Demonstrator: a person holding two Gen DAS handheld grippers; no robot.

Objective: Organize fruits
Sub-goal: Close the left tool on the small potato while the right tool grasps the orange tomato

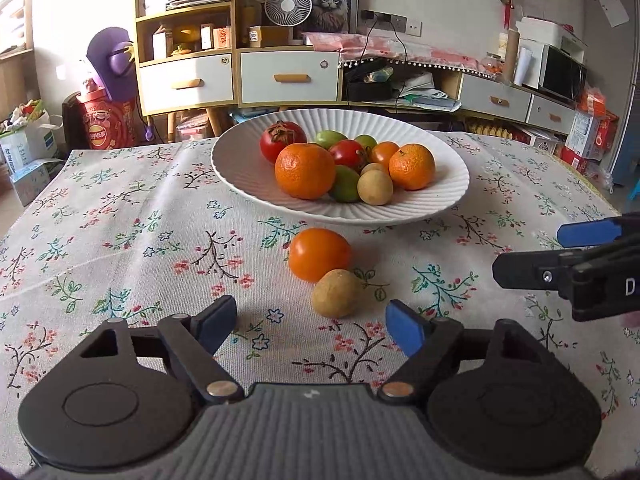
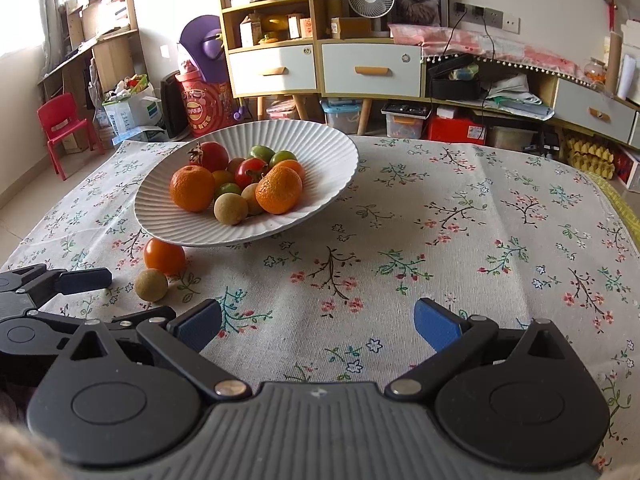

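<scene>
Bright daylight from a left window (image 2: pixel 24 8), soft shadows, sharp centre, fisheye-bent edges.

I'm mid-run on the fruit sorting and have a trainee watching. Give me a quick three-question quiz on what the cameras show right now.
1. True or false: the left gripper is holding a fruit.
2. How many fruits lie on the tablecloth outside the white ribbed bowl?
3. Which loose fruit lies nearer the left gripper: A) the orange tomato, B) the small tan longan-like fruit?

Key:
1. False. Its fingers are spread and empty, as are those of the right gripper.
2. Two, touching each other just in front of the bowl.
3. B.
</scene>
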